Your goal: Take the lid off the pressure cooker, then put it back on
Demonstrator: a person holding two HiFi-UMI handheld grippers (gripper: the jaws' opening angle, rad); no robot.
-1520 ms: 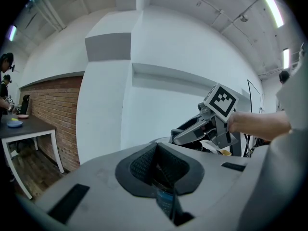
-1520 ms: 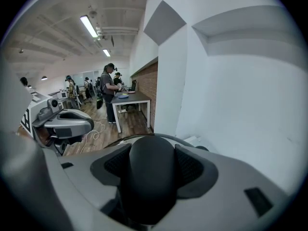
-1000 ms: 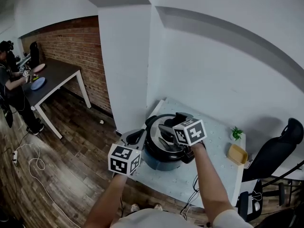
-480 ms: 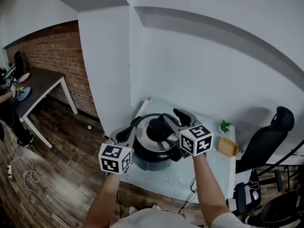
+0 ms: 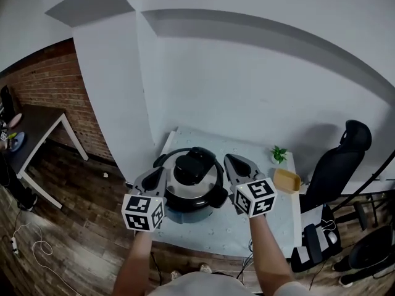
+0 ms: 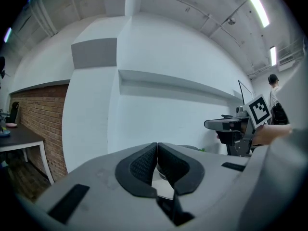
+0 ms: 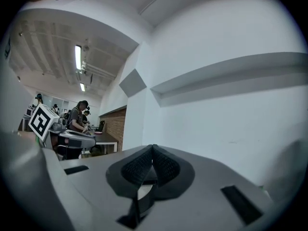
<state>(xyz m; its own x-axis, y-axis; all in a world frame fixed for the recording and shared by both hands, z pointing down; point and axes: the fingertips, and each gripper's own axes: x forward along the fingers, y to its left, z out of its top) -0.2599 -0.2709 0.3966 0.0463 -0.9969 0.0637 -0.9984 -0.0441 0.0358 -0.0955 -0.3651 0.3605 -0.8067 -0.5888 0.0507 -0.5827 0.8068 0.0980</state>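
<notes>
The pressure cooker point(image 5: 185, 209) stands on a white table point(image 5: 265, 217), its silver lid point(image 5: 210, 179) seated on top with a black knob point(image 5: 192, 164). My left gripper point(image 5: 154, 175) hangs just left of the cooker, jaws shut on nothing. Just right of the lid my right gripper point(image 5: 234, 163) is also shut and empty. Neither touches the lid. In the left gripper view the shut pads point(image 6: 144, 163) point at a white wall, with the right gripper point(image 6: 230, 125) off to the right. In the right gripper view the shut pads point(image 7: 139, 166) hide the cooker.
A small green plant point(image 5: 278, 154) and a yellow tray point(image 5: 286, 180) sit at the table's right end. A black office chair point(image 5: 338, 165) stands to the right. A dark table point(image 5: 37, 123) and a brick wall point(image 5: 46, 85) are at the left. A white wall is close behind.
My right gripper has drawn back from over the lid's knob to the cooker's right side. The left gripper stays at the left. The head view has swung right.
</notes>
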